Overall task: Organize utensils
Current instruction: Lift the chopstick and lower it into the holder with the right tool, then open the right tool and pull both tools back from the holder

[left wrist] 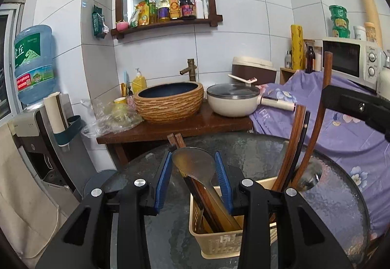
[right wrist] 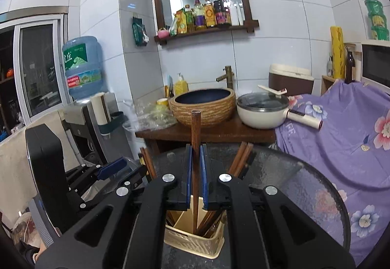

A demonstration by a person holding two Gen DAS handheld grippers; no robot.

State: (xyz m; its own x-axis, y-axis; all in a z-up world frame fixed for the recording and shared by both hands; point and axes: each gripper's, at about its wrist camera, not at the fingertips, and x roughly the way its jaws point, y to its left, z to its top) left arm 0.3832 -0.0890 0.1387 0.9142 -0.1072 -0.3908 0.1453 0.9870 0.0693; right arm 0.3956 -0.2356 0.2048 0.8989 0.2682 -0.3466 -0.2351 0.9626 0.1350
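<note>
A cream plastic utensil basket (left wrist: 219,242) stands on the round glass table (left wrist: 336,196). It also shows in the right wrist view (right wrist: 195,242). It holds a metal spoon (left wrist: 195,166), brown chopsticks (left wrist: 292,147) and other utensils. My left gripper (left wrist: 193,178) is open, with its blue pads on either side of the spoon's bowl and not touching it. My right gripper (right wrist: 195,174) is shut on a brown wooden chopstick (right wrist: 195,130) that stands upright with its lower end inside the basket. More chopsticks (right wrist: 241,159) lean in the basket behind.
Behind the table is a wooden stand (left wrist: 170,130) with a woven basin (left wrist: 170,103) and a cream pot (left wrist: 234,100). A purple floral cloth (left wrist: 341,122) covers the right side. A water dispenser (left wrist: 34,66) stands at the left. A microwave (left wrist: 351,59) is at the right.
</note>
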